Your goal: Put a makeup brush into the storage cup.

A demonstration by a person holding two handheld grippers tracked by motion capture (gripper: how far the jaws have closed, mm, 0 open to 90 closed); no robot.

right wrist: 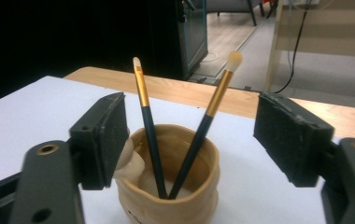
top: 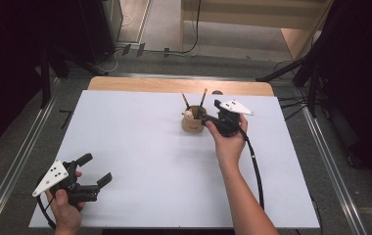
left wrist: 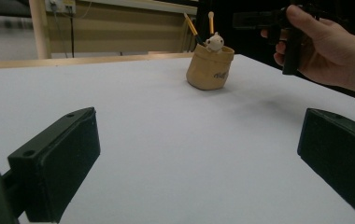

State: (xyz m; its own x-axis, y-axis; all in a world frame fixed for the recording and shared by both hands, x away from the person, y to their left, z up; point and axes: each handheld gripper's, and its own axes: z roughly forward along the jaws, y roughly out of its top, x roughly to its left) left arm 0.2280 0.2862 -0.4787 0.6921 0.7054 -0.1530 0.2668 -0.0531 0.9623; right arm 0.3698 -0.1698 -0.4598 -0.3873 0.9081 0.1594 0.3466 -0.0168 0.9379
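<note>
- My right hand-held gripper [right wrist: 189,140] stands wide apart, gripping nothing, just behind the tan pot [right wrist: 168,186] at the tabletop's [top: 140,147] far middle.
- Both brushes [right wrist: 144,121] stand inside, so I judge placing done; next, draw clear without knocking them.
- Pot: lumpy, matt clay; brushes: slim dark handles, gold ferrules.
- Left hand-held gripper [left wrist: 189,154] idles open, empty.

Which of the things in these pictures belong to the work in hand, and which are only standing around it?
Belong to the work:
- right gripper, open beside the pot
- tan pot
- two brushes standing in it: flat-tipped brush, round-tipped brush
- small cream figure at the pot's rim

Only around it:
- left gripper, open, far from the pot
- white table
- floor cables
</note>
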